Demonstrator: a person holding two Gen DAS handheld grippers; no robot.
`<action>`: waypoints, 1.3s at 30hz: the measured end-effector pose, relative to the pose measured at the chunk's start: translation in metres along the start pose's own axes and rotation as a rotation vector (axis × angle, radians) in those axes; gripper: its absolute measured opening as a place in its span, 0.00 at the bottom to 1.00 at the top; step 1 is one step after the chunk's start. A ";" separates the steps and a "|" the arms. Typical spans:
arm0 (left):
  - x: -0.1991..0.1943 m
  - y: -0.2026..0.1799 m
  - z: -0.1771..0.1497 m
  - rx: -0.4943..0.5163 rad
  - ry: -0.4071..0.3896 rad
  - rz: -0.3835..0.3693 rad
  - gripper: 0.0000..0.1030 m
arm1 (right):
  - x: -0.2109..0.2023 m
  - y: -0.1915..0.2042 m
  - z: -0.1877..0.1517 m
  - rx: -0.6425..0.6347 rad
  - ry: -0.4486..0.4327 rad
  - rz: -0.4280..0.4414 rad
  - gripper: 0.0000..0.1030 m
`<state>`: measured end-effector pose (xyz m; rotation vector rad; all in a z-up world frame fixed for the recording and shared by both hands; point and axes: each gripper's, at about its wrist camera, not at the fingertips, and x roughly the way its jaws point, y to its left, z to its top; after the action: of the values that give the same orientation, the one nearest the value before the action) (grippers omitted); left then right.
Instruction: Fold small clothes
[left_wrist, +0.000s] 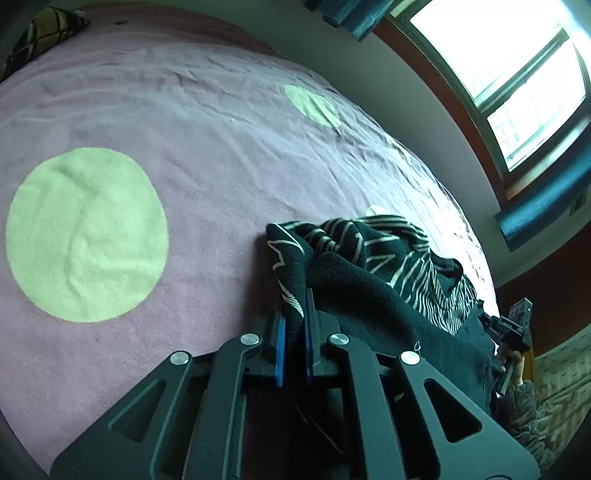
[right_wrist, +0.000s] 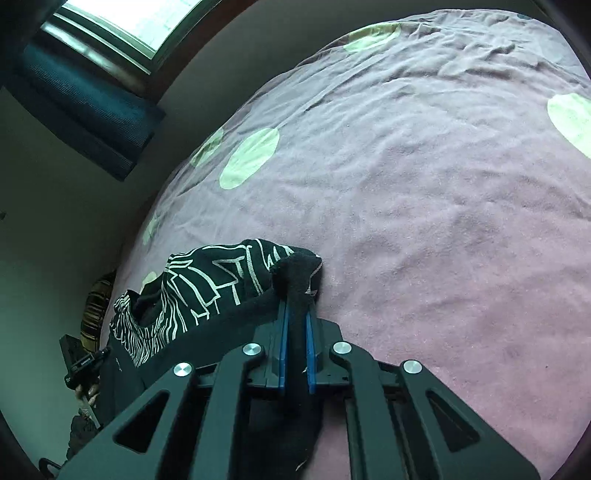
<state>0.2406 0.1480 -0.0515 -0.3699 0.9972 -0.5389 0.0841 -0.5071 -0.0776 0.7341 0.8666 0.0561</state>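
Garment (left_wrist: 373, 280), black with pale line print, soft and knit-like, bunched on the near part of the bed (left_wrist: 207, 122). Lies on a mauve bedspread with pale green dots (left_wrist: 86, 234), well clear of the window (left_wrist: 517, 77) and the blue curtain (right_wrist: 85, 107).

Looks light and limp: likely to sag and drape between two held points, not to keep any shape alone. Probably not slippery, given the fuzzy weave, and not fragile, though loose folds may slip out of a shallow pinch. Best taken at edges or corners, where a single or doubled layer fits between the pads, and pulled apart gently to flatten before folding.

Left tongs (left_wrist: 294, 314) clamped on a fold at one end of the garment, blue pads (left_wrist: 280, 343) pressed on the cloth. Right tongs (right_wrist: 297, 314) clamped on a dark bunched end at the other side, cloth standing up between the pads (right_wrist: 283, 343). Seems an early stage: still crumpled, not yet spread flat.

Small part of a hand (left_wrist: 515, 367) on the other handle, at the frame edge.
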 end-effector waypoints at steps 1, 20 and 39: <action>-0.001 0.002 -0.001 -0.009 -0.007 0.011 0.05 | -0.002 -0.002 0.000 0.006 -0.015 0.006 0.07; -0.091 0.005 -0.062 0.034 -0.023 0.013 0.60 | -0.121 -0.032 -0.095 0.103 -0.032 0.108 0.47; -0.199 -0.020 -0.260 0.006 0.120 -0.161 0.94 | -0.225 -0.033 -0.259 0.111 0.118 0.235 0.83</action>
<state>-0.0755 0.2344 -0.0336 -0.4189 1.0867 -0.7154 -0.2568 -0.4606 -0.0553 0.9418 0.8969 0.2646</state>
